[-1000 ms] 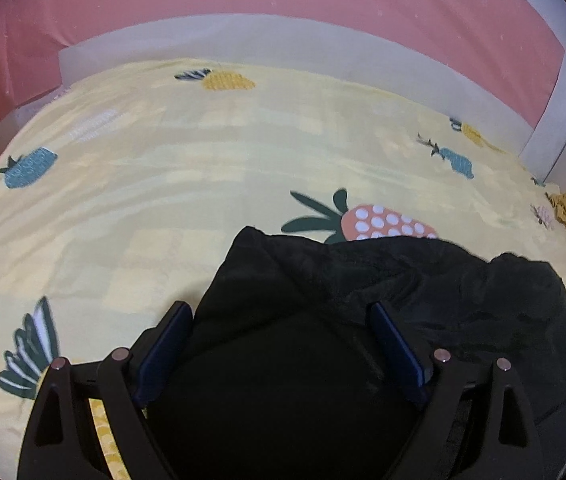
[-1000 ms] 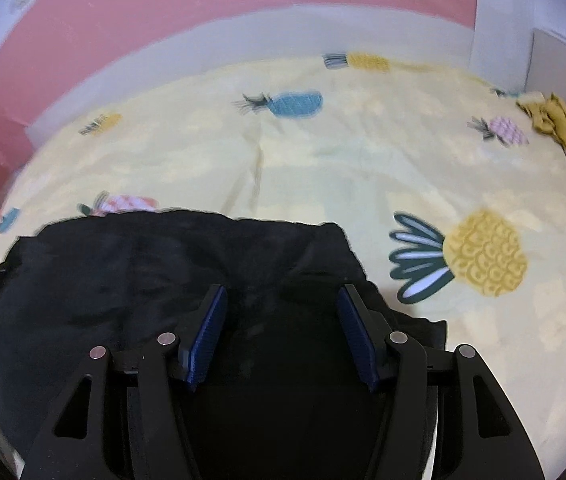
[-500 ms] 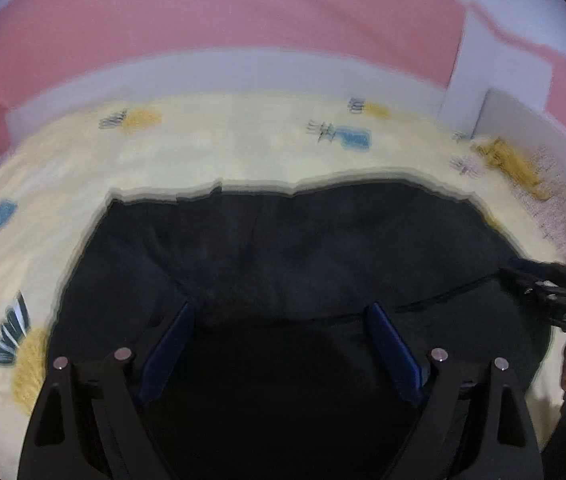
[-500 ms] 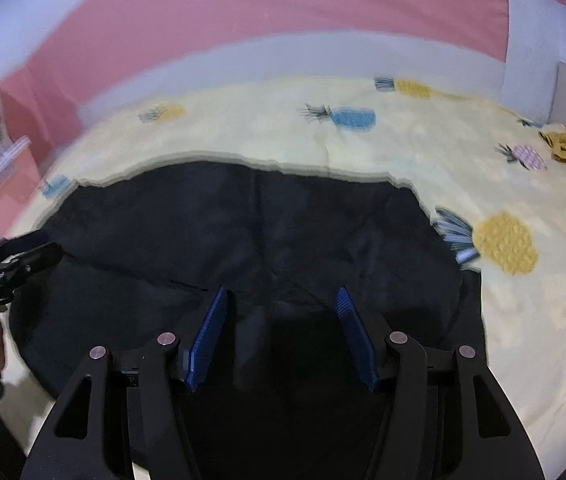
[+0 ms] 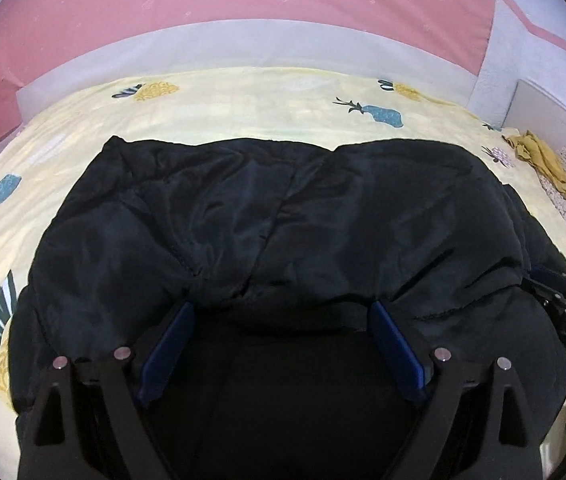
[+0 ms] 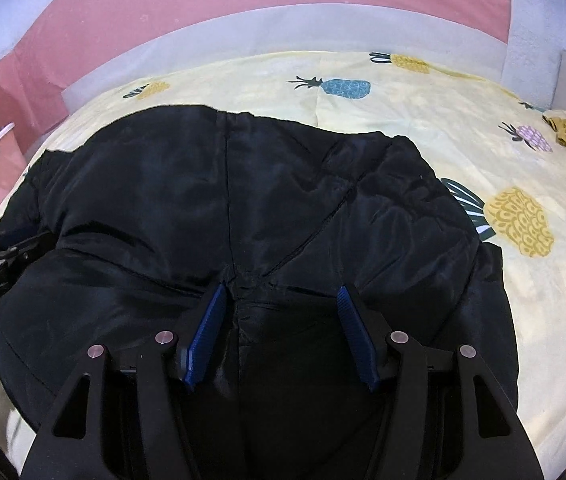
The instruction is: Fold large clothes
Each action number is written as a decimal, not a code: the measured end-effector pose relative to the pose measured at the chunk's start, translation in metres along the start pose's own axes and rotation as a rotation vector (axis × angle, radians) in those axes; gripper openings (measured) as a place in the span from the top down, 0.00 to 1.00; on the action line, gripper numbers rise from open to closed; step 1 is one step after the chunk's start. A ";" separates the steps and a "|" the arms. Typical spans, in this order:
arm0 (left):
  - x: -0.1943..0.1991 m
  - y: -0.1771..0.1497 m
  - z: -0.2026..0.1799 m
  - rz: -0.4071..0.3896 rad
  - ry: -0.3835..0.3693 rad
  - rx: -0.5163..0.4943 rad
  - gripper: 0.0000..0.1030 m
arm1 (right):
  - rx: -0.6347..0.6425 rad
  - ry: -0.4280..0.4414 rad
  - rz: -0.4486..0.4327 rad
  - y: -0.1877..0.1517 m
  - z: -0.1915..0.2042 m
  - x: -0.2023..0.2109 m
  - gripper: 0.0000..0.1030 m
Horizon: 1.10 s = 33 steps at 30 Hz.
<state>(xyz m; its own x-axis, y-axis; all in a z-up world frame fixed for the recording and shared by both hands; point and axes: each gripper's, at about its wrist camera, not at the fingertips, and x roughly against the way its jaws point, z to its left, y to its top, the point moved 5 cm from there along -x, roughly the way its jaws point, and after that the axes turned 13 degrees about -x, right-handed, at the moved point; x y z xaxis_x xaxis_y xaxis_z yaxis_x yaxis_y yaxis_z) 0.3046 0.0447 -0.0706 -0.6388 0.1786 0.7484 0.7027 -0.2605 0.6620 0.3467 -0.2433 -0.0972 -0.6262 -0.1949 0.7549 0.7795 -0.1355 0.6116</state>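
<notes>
the black jacket lies on the pineapple bedsheet, doubled over once but still lumpy, and both the left gripper and right gripper hang spread wide over it, pinching nothing, so more folds are left.

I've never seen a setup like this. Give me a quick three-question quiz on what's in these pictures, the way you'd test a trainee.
1. True or false: the black jacket lies on a bedsheet printed with pineapples.
2. What lies bunched at the bed's far right edge? A) yellow cloth B) red towel C) white pillow
3. Fill in: the right gripper's blue pads stand ____ over the jacket.

Key: 1 true; 2 A, the yellow cloth; 3 apart (open).
</notes>
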 end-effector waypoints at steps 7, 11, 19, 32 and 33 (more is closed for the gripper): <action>0.027 0.039 0.001 -0.051 -0.029 -0.034 0.15 | -0.003 -0.009 -0.093 0.027 -0.003 0.042 0.44; -0.005 0.048 -0.013 0.016 -0.043 -0.096 0.14 | -0.024 -0.084 -0.050 0.035 -0.026 0.014 0.44; -0.041 0.042 -0.022 0.060 0.039 -0.139 0.13 | -0.050 -0.112 0.013 0.035 -0.049 -0.026 0.44; 0.062 0.020 0.024 -0.092 0.019 -0.055 0.20 | -0.040 -0.004 -0.128 0.015 -0.023 0.078 0.44; 0.072 0.010 0.033 -0.102 0.035 -0.036 0.20 | -0.029 0.018 -0.137 0.007 -0.018 0.086 0.44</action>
<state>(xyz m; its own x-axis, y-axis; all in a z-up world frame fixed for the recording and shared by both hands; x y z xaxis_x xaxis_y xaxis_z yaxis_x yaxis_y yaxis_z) 0.2759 0.0862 -0.0092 -0.7173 0.1730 0.6750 0.6225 -0.2764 0.7322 0.2987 -0.2782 -0.0321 -0.7265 -0.1898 0.6604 0.6871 -0.1903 0.7012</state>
